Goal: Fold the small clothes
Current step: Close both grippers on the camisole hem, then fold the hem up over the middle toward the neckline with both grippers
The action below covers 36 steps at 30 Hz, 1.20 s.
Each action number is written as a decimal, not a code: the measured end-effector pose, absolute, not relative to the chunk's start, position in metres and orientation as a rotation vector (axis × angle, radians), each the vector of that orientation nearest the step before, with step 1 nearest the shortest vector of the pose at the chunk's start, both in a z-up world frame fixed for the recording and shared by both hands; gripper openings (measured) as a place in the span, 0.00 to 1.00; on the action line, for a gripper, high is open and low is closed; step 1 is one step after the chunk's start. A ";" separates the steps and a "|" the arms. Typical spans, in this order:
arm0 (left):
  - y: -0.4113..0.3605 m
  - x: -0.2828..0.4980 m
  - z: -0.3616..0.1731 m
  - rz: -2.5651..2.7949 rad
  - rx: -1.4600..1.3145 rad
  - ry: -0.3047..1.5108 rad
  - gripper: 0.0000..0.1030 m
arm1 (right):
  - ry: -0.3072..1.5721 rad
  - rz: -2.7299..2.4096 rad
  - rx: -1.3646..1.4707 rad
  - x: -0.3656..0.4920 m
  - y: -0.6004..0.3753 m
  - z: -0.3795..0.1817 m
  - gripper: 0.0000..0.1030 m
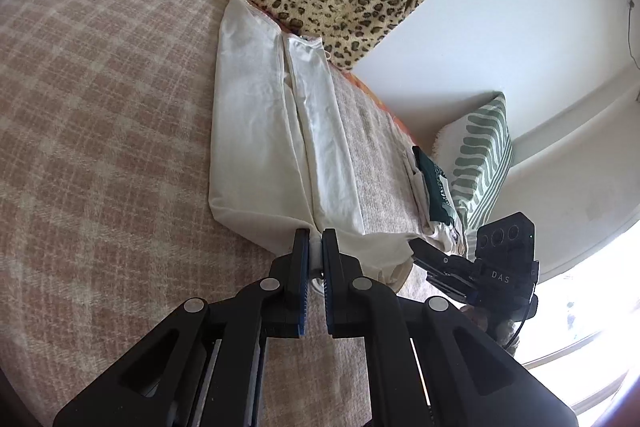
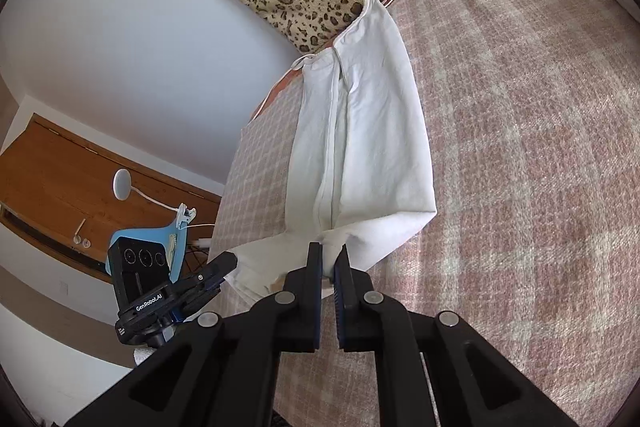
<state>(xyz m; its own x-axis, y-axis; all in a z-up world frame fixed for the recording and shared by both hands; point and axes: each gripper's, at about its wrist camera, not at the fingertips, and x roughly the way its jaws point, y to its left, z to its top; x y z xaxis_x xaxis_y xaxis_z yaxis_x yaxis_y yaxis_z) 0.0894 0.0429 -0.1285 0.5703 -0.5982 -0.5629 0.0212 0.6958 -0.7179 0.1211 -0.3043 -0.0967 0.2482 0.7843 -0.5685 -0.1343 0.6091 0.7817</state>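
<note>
White garment (image 1: 276, 131), light, soft and limp, lies lengthwise on the checked blanket (image 1: 100, 115) of the bed, and from left to right the left gripper (image 1: 316, 247) and the right gripper (image 2: 328, 259) have their jaws clamped on its near hem, a good place to hold it.

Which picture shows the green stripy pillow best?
The left wrist view. There the green-and-white striped fabric pillow stands in full sight against the wall, at the far edge of the pink checked woollen blanket. The right wrist view does not show the pillow at all; it looks toward the other side of the room.
</note>
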 end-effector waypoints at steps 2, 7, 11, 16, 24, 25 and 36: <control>0.046 0.097 -0.129 -0.385 -0.736 0.894 0.05 | 1.152 0.679 0.687 0.130 -0.303 -0.096 0.03; 0.050 0.117 -0.133 -0.351 -0.746 0.891 0.05 | 1.146 0.642 0.728 0.156 -0.300 -0.100 0.03; 0.056 0.135 -0.142 -0.310 -0.763 0.904 0.05 | 1.158 0.589 0.711 0.177 -0.294 -0.109 0.03; 0.059 0.152 -0.151 -0.270 -0.762 0.918 0.05 | 1.176 0.555 0.740 0.199 -0.292 -0.121 0.03; 0.057 0.164 -0.160 -0.240 -0.723 0.937 0.05 | 1.216 0.520 0.727 0.218 -0.282 -0.140 0.03; 0.057 0.165 -0.160 -0.240 -0.716 0.937 0.05 | 1.217 0.518 0.724 0.219 -0.281 -0.140 0.03; 0.059 0.169 -0.149 -0.179 -0.638 0.959 0.31 | 1.152 0.474 0.609 0.220 -0.277 -0.123 0.54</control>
<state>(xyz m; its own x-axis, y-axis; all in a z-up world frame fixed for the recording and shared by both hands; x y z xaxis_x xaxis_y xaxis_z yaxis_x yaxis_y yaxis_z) 0.1693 0.0593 -0.1489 0.5759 -0.4137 -0.7051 -0.1319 0.8042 -0.5795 0.2196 -0.2766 -0.1233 0.3411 0.6341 -0.6939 -0.0377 0.7468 0.6639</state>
